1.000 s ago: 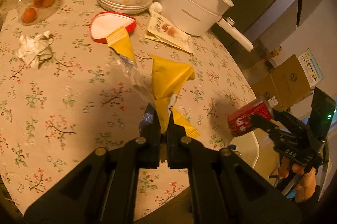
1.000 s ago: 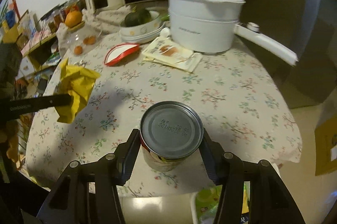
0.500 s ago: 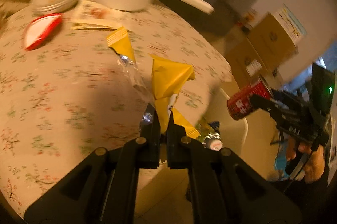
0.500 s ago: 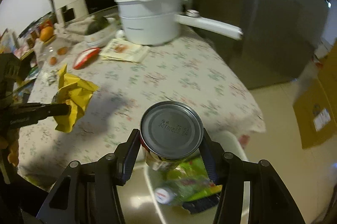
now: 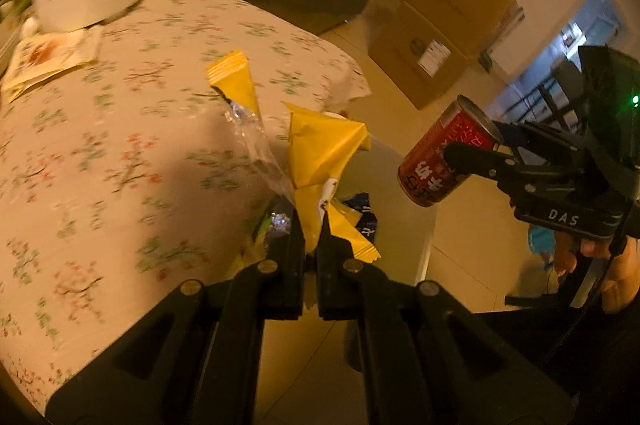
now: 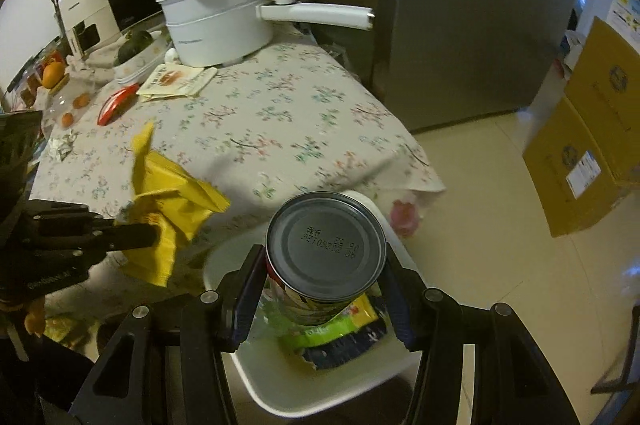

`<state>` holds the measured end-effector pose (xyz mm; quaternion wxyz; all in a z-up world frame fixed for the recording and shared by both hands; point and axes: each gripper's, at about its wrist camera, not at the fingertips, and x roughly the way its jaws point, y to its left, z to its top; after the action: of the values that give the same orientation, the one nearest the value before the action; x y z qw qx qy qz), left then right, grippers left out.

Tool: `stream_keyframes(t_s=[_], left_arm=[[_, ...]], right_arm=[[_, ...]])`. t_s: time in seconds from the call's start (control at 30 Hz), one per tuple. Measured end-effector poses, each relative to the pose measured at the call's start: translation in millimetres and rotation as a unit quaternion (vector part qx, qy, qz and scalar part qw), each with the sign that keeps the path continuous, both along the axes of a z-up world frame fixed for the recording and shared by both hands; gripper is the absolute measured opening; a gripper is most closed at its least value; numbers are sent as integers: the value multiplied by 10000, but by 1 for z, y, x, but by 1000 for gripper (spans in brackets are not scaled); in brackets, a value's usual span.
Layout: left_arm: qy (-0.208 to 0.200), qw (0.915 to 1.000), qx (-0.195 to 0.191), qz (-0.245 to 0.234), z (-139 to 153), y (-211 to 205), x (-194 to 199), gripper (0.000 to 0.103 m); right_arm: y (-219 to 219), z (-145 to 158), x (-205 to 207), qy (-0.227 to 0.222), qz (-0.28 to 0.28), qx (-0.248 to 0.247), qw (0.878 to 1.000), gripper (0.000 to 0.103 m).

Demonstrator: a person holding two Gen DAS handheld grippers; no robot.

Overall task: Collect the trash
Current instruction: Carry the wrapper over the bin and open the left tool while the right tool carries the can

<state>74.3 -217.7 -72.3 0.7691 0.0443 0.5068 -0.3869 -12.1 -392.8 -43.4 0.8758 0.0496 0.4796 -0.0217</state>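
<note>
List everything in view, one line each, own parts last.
can: 1, red, grey end, in right gripper over the bin
wrappers: bunch, yellow and clear, in left gripper
bin: 1, white, on floor by table, trash inside
pot: 1, white, long handle, table's far end
packet: 1, cream, beside pot
crumpled paper: 1, white, on table
boxes: 2, cardboard, stacked on floor
left gripper: black, shut
right gripper: black, clamped
hand: 1, under right gripper
</note>
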Motion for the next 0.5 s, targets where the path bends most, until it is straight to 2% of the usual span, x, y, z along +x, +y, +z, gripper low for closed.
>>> stream_keyframes(t_s=[0.3,0.5], left_arm=[[-9,9987,135,-489,-18,-52,-9,5],[27,9974,200,-688,-26,-65,-17,5]], right_arm=[[-37,-14,-22,198,-283,0,9994,56],[-46,-14,-26,194,-348,3,9992,56]])
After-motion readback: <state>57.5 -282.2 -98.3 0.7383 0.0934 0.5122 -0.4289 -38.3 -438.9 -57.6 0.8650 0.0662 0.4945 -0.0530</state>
